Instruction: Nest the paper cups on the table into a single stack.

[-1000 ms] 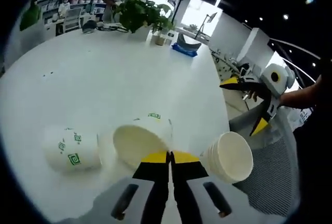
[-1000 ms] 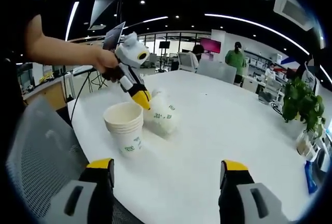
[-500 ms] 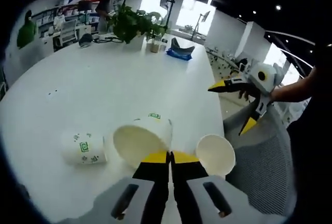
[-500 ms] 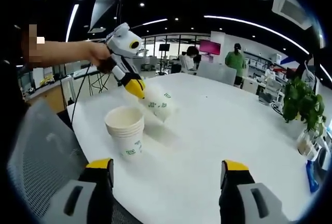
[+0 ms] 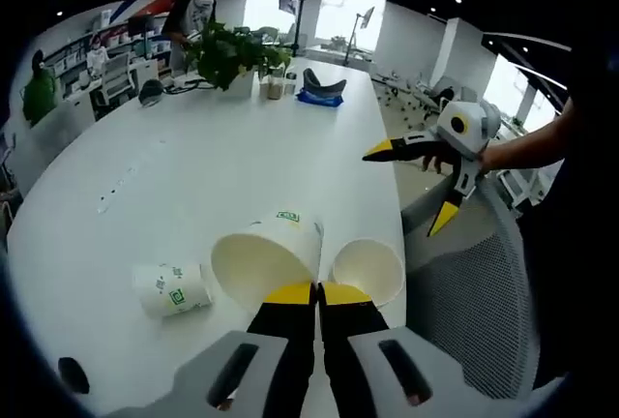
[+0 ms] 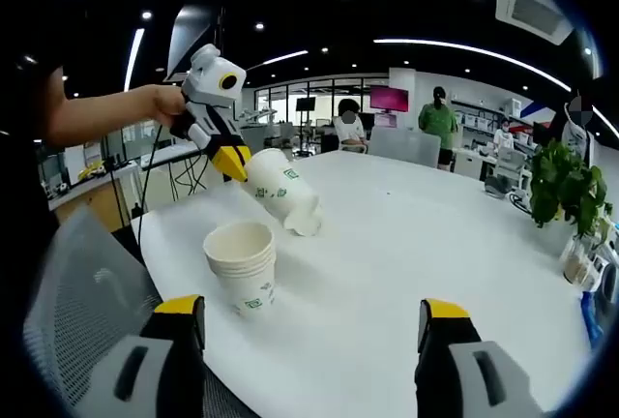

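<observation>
- Left gripper (image 5: 316,292): jaws closed on rim of a paper cup (image 5: 266,261), held above and beside the cup stack (image 6: 242,266)
- Right gripper (image 6: 314,321): jaws wide apart, holding nothing, near the cup stack
- 1 loose cup (image 5: 174,288) lies on its side, well apart from the cup stack

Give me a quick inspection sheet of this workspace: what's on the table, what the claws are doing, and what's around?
Surface: white table, clean.
Job's things: upright cup stack; held cup tilted in the air; loose cup on its side.
Clutter: potted plant, blue object at far edge.
Claws: left claw shut on held cup; right claw open, empty.
Cables: nothing seen.
Surroundings: mesh chair, open office, people behind.
</observation>
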Demonstrator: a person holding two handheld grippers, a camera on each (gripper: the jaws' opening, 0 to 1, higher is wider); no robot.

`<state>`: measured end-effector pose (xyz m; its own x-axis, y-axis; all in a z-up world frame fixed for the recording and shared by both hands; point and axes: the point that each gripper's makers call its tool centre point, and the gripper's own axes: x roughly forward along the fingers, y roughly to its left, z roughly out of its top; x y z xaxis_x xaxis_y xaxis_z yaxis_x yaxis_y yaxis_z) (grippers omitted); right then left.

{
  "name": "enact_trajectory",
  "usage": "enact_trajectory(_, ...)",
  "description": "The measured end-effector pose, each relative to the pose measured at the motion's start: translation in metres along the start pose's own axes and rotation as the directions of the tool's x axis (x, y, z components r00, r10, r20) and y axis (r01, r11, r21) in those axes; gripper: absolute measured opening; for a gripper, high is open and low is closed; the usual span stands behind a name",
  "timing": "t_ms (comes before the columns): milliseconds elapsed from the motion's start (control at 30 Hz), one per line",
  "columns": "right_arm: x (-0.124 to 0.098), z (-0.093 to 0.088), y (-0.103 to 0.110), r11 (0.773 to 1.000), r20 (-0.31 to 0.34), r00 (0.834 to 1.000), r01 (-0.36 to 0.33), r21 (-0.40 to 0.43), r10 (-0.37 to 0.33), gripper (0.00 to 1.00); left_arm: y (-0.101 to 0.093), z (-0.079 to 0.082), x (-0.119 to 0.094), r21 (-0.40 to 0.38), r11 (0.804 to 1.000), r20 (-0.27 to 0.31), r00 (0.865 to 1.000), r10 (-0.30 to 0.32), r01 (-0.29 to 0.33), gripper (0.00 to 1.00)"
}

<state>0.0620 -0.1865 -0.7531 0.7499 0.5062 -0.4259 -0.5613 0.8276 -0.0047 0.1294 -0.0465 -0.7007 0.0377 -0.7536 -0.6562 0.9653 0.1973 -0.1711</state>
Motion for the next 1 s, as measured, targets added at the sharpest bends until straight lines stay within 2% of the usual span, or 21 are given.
enact_trajectory(133, 0.0, 0.001, 0.0, 1.0, 0.004, 1.0, -0.001, -0.004, 0.001, 0.93, -0.001, 0.0, -0.007, 0.021, 1.0, -0.012, 1.0, 0.002, -0.002, 0.0)
enact_trajectory(200, 0.0, 0.001, 0.0, 1.0, 0.008, 1.0, 0.0, -0.005, 0.0, 0.94, -0.012, 0.005, -0.011, 0.036, 0.999, -0.016, 1.0, -0.002, 0.002, 0.0)
enact_trajectory(333, 0.0, 0.003, 0.0, 1.0, 0.018, 1.0, -0.002, -0.005, 0.002, 0.95, -0.013, 0.004, -0.017, 0.06, 0.998, -0.03, 1.0, -0.005, 0.007, 0.0)
enact_trajectory(467, 0.0, 0.003, 0.001, 1.0, 0.019, 1.0, -0.006, -0.006, 0.006, 0.95, -0.029, 0.009, -0.022, 0.091, 0.995, -0.052, 0.998, -0.021, 0.025, 0.0)
enact_trajectory(533, 0.0, 0.003, 0.002, 1.0, 0.017, 1.0, -0.006, -0.007, 0.007, 0.95, -0.028, 0.007, -0.023, 0.102, 0.994, -0.058, 0.998, -0.025, 0.031, 0.0)
enact_trajectory(733, 0.001, 0.001, 0.002, 1.0, 0.008, 1.0, -0.007, -0.012, 0.007, 0.94, -0.031, 0.006, -0.028, 0.139, 0.99, -0.087, 0.996, -0.027, 0.039, 0.0)
enact_trajectory(1000, 0.001, -0.002, 0.002, 1.0, -0.009, 1.0, -0.003, -0.019, 0.003, 0.93, -0.048, 0.008, -0.023, 0.173, 0.983, -0.126, 0.991, -0.042, 0.063, 0.0)
